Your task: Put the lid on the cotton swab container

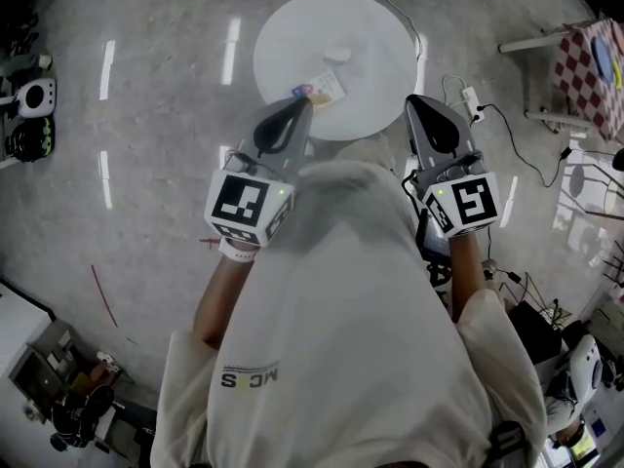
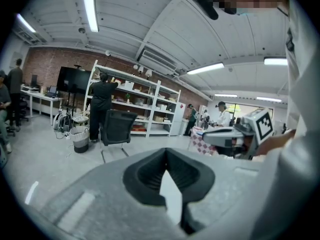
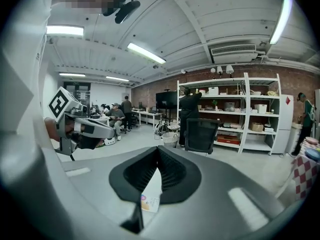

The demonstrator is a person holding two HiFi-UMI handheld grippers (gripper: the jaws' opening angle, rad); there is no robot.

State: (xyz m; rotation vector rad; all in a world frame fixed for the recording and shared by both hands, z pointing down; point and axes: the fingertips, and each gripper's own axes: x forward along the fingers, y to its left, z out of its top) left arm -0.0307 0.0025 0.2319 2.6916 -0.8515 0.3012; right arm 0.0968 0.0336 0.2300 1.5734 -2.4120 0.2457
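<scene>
Head view first: the person in the white shirt (image 1: 341, 339) has both grippers raised in front of the chest, over the near edge of a round white desk (image 1: 366, 27). The left tongs (image 1: 304, 103) and right tongs (image 1: 416, 99) sit well apart, one on each side of the body, both pointing forward.

The small white rectangular cotton swab container with an orange and purple label (image 1: 320, 88) lies on the desk near its front edge, just beyond the tip of the left tongs. It's not touching either gripper as far as I can tell. There's also a faint pale bump (image 1: 341, 54) further back on the desk, too washed out to say what it is.

Left gripper view: the left tongs (image 2: 166, 151) are pinched together at the tips with nothing between them, and only white shows through the slit behind the tips. Right gripper view is the same deal, with the right tongs (image 3: 157, 149) closed tip to tip and empty. A bit of the labelled container (image 3: 150, 202) peeks through the slit below.

Off to the right there's a red-and-white checkered cloth (image 1: 585, 61) and a white power strip (image 1: 469, 97) on the grey floor (image 1: 146, 144).
</scene>
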